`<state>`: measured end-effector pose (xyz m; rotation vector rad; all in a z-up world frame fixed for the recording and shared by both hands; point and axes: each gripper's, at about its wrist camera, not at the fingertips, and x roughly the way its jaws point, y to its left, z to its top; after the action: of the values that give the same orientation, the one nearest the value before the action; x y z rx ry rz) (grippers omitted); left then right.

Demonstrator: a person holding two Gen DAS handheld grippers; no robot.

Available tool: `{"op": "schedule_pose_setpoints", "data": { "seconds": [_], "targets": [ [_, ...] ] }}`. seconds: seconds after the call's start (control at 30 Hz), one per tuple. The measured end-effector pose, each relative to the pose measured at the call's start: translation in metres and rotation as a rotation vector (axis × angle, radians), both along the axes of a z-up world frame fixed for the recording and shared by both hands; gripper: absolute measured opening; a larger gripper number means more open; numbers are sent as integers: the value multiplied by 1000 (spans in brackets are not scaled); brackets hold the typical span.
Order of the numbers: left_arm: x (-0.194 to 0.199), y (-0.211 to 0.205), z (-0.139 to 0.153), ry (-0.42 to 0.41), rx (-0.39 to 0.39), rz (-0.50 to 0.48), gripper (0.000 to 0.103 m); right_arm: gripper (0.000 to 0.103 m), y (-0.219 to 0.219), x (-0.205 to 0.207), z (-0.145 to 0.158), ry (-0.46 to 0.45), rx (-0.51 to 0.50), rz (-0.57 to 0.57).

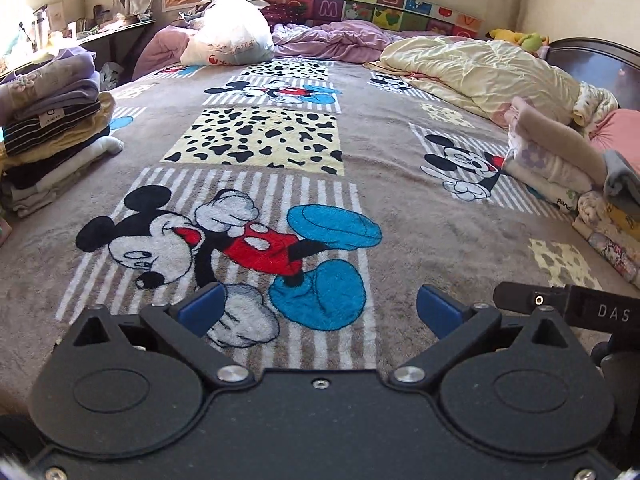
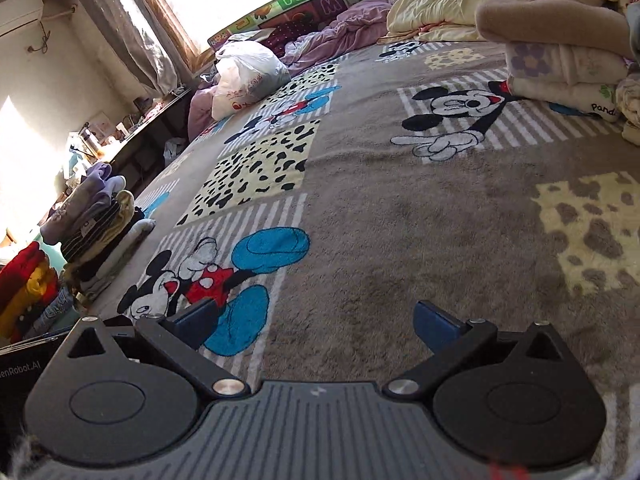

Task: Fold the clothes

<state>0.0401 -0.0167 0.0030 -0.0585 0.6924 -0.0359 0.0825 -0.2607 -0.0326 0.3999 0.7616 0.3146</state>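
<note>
Left gripper (image 1: 320, 308) and right gripper (image 2: 316, 320) gape; 2 clothes stacks (image 1: 52, 120) (image 1: 568, 176).

Ahead of the left hand-held gripper (image 1: 318, 308) the blanket (image 1: 380, 152) lies bare and flat, open passage straight forward between its spread fingers. To its left a stack of folded clothes (image 1: 52, 128) walls off that side. To its right a second pile (image 1: 560, 172) blocks the edge, with the yellow quilt (image 1: 480, 68) beyond it. Far ahead a white bag (image 1: 230, 34) and purple bedding (image 1: 328, 36) close off the end. The right hand-held gripper (image 2: 314, 322) sits just beside, also fronting bare blanket.
</note>
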Motion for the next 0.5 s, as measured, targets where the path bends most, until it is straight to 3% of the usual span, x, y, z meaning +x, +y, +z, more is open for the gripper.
{"op": "schedule_pose_setpoints", "data": {
  "seconds": [0.27, 0.5],
  "targets": [
    [-34, -2, 13, -65, 27, 6, 103, 103, 29, -50, 18, -15, -228, -42],
    [-50, 3, 29, -83, 23, 4, 103, 103, 44, -75, 43, -74, -317, -56]
  ]
}}
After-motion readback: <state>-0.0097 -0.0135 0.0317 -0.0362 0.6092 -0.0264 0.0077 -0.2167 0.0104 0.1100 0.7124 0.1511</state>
